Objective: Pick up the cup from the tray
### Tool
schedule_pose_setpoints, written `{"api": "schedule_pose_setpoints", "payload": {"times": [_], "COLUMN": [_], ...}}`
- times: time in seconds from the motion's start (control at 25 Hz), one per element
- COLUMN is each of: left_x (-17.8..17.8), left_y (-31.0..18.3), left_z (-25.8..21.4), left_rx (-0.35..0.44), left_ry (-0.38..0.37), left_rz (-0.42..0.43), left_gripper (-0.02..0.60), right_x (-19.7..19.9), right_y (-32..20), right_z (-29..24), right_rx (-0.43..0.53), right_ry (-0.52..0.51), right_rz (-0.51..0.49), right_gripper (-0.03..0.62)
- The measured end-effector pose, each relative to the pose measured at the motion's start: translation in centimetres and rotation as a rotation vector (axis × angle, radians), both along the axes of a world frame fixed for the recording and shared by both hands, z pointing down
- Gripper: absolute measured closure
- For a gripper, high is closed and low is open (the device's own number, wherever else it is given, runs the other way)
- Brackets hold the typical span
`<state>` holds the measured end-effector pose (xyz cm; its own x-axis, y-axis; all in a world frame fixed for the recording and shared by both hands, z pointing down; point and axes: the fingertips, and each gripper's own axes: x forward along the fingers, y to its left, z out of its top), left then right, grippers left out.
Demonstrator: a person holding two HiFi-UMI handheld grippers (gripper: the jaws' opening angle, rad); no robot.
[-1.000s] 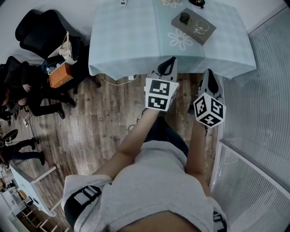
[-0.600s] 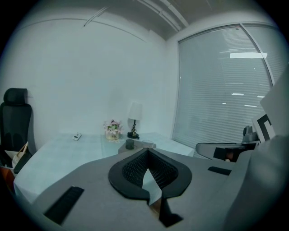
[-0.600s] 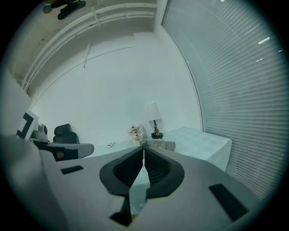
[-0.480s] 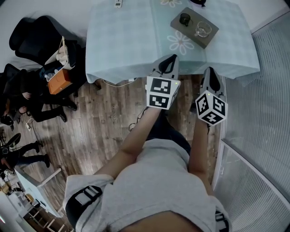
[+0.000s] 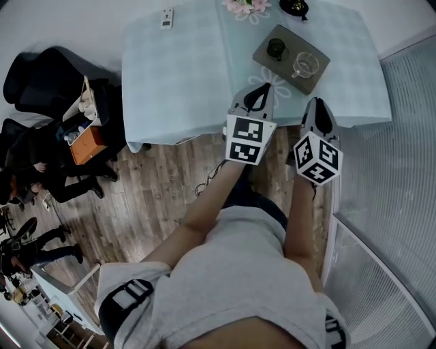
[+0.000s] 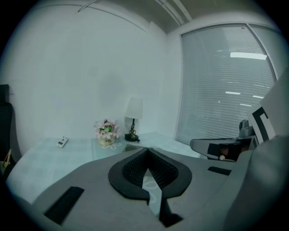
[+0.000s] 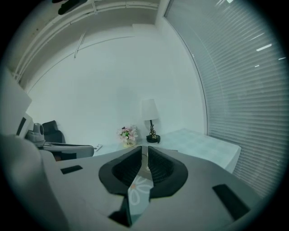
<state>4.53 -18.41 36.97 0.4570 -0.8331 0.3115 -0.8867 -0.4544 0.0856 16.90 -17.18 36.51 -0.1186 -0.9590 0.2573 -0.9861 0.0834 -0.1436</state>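
Note:
A grey tray (image 5: 313, 76) lies on the pale checked table (image 5: 184, 68) toward its right end. On the tray stand a dark cup (image 5: 276, 48) and a clear glass cup (image 5: 304, 65). My left gripper (image 5: 259, 90) (image 6: 147, 150) hovers over the table's near edge, short of the tray, its jaws shut and empty. My right gripper (image 5: 318, 108) (image 7: 144, 148) is level with it at the right, just before the tray's near corner, also shut and holding nothing. Both gripper views look level across the tabletop; the cups are hidden behind the jaws.
A white remote (image 5: 166, 18) (image 6: 62, 142), a pot of flowers (image 5: 242, 5) (image 7: 128, 134) and a small lamp (image 5: 294, 7) (image 7: 151, 122) line the table's far side. Window blinds (image 5: 402, 136) run close at the right. Dark chairs and an orange box (image 5: 85, 143) stand on the left.
The person has stepped toward the table: it sits nearer in view, and both grippers have gone from over the floor to over its near edge. Both jaws stayed shut.

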Motion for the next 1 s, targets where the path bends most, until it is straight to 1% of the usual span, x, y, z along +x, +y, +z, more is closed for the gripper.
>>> {"api": "schedule_pose_setpoints", "payload": {"times": [0.32, 0.36, 0.44, 0.56, 0.68, 0.8, 1.0], "left_x": [0.5, 0.4, 0.3, 0.5, 0.8, 1.0, 1.0], "left_y": [-5.9, -6.4, -7.4, -8.8, -9.8, -10.5, -11.5], "left_z": [1.7, 1.9, 2.5, 3.4, 4.0, 4.4, 5.5], "left_rx": [-0.040, -0.047, -0.063, -0.086, -0.098, -0.111, -0.135], "left_ry": [-0.009, -0.009, -0.007, -0.002, -0.002, 0.003, 0.005], "left_rz": [0.058, 0.062, 0.074, 0.093, 0.112, 0.128, 0.127], "left_gripper": [0.577, 0.577, 0.577, 0.577, 0.577, 0.577, 0.577], "right_x": [0.0, -0.1, -0.3, -0.3, -0.1, 0.1, 0.2], "right_y": [-6.1, -6.6, -7.7, -9.1, -10.2, -11.0, -12.0], "right_z": [1.5, 1.8, 2.2, 3.0, 3.8, 4.5, 6.1], "right_rx": [-0.048, -0.055, -0.069, -0.089, -0.107, -0.129, -0.173], "right_ry": [0.037, 0.040, 0.045, 0.060, 0.064, 0.070, 0.090], "right_rz": [0.033, 0.037, 0.043, 0.059, 0.075, 0.087, 0.076], "right_gripper": [0.583, 0.573, 0.453, 0.431, 0.385, 0.356, 0.318]}}
